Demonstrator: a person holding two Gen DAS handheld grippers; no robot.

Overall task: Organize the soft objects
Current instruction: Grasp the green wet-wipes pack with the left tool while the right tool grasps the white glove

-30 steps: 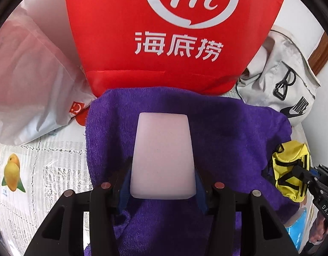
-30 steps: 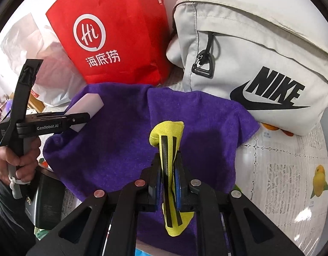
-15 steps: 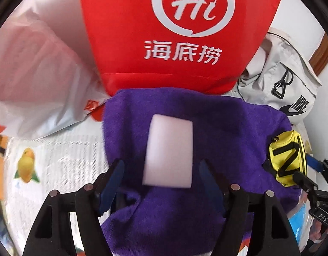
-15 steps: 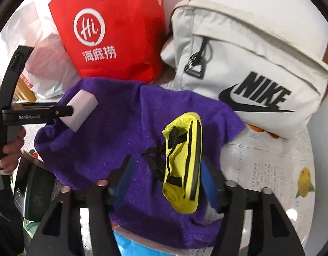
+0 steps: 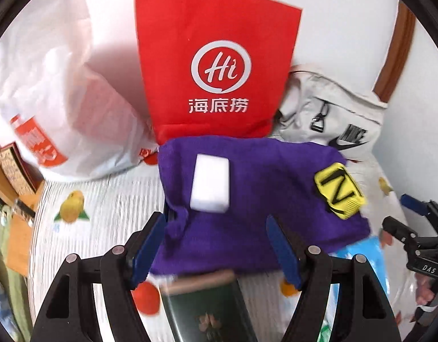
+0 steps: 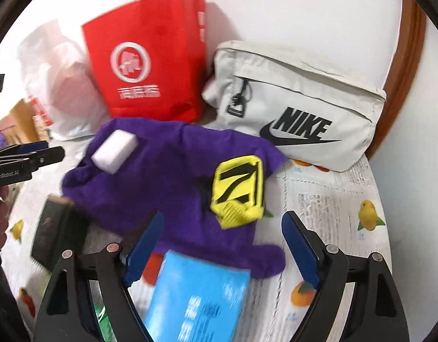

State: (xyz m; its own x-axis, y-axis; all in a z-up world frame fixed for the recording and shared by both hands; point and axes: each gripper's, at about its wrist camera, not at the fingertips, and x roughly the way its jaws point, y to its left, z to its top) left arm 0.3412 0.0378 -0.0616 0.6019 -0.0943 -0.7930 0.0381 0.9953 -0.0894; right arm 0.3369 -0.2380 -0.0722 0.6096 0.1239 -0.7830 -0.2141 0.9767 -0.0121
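— What lay on the towel (image 6: 173,171)?
— A sponge block (image 6: 114,151) sat on its left part, a sock (image 6: 238,191) on its right, well apart.
— And behind?
— A paper bag (image 6: 150,71) stood behind the towel, a Nike pouch (image 6: 298,111) to its right, a plastic bag (image 5: 56,108) to its left.

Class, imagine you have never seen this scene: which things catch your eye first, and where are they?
The bright red paper bag stands at the back against the wall, beside a grey Nike bag. In front lies a purple towel, carrying a white sponge block and a yellow-and-black pouch. Both grippers, left and right, are open and empty.
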